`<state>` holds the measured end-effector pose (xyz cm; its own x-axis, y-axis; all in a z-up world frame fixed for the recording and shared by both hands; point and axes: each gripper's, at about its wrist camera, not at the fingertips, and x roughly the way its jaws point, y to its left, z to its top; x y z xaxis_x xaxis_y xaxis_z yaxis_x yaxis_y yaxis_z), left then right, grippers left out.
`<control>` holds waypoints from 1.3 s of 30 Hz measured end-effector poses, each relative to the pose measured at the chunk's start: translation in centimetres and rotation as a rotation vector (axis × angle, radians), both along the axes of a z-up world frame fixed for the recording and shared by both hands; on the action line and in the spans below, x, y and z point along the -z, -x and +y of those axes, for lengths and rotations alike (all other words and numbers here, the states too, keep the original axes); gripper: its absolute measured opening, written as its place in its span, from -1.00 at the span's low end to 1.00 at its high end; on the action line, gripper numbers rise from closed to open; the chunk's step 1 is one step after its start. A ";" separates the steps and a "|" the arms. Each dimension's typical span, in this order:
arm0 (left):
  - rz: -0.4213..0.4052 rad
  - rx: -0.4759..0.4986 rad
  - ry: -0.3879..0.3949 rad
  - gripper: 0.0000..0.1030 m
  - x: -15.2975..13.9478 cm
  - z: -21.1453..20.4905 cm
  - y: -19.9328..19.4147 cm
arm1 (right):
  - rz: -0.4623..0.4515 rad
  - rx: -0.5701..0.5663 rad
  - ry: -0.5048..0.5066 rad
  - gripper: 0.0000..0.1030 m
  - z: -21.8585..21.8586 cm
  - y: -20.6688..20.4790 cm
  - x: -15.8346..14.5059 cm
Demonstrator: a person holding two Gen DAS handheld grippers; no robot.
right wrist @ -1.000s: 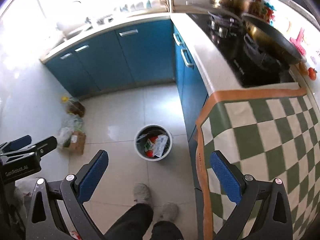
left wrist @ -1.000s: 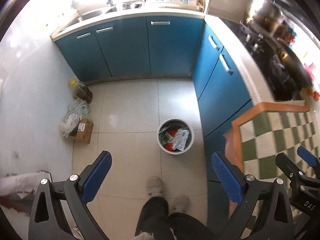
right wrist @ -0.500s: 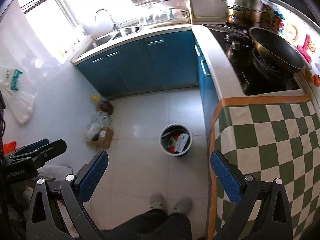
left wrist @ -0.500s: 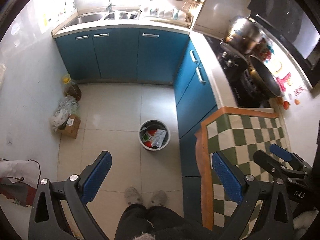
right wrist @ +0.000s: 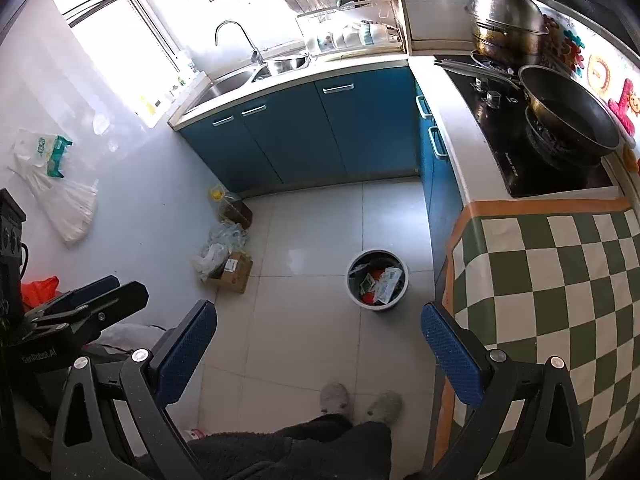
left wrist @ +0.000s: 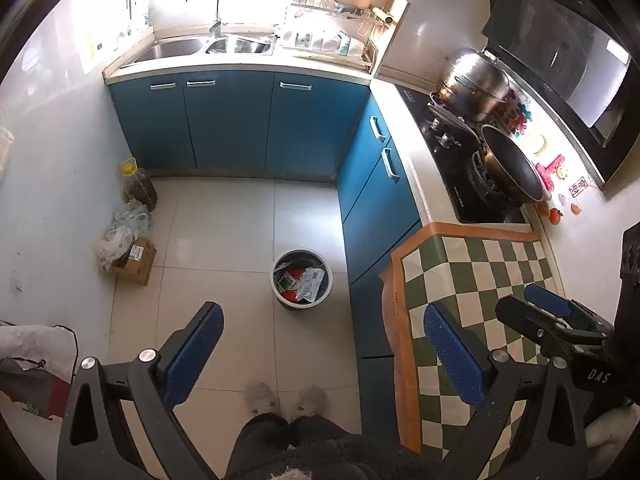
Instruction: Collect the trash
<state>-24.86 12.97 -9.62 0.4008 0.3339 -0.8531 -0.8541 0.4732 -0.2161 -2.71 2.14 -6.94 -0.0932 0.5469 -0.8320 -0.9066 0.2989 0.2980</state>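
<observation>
Standing on the tiled kitchen floor [left wrist: 224, 240], looking down past both tools: left gripper [left wrist: 320, 344] and right gripper [right wrist: 318, 340] hovering with jaws spread wide, grasping nothing. Lying well to the left against the wall, a plastic bag [left wrist: 120, 228] and cardboard box [left wrist: 138, 256], nearer the left gripper. Sitting straight ahead beside the blue cabinets [left wrist: 376, 208], the wrapper-filled trash bin [left wrist: 302, 278], nothing blocking; checkered cloth [right wrist: 560, 280] covering the counter's near right corner.
</observation>
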 end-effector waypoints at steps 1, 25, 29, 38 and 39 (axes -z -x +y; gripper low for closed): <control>-0.001 -0.001 -0.001 0.99 -0.1 0.0 0.2 | 0.004 -0.001 0.000 1.00 0.0 0.0 0.0; -0.025 0.005 0.002 0.99 -1.1 0.3 1.6 | -0.004 -0.010 0.004 1.00 0.0 1.2 -0.9; -0.023 0.002 0.010 1.00 -0.9 0.2 1.7 | 0.002 -0.011 0.008 1.00 -0.2 1.2 -0.7; -0.023 0.018 0.026 1.00 -0.5 -0.1 1.6 | 0.016 -0.003 0.014 1.00 -0.6 1.0 -0.5; -0.022 0.020 0.026 1.00 -0.5 -0.1 1.5 | 0.017 -0.003 0.014 1.00 -0.6 0.9 -0.5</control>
<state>-26.32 12.88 -9.09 0.4256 0.3037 -0.8524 -0.8396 0.4840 -0.2468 -3.63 1.52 -6.49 -0.1084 0.5349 -0.8379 -0.9023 0.3008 0.3088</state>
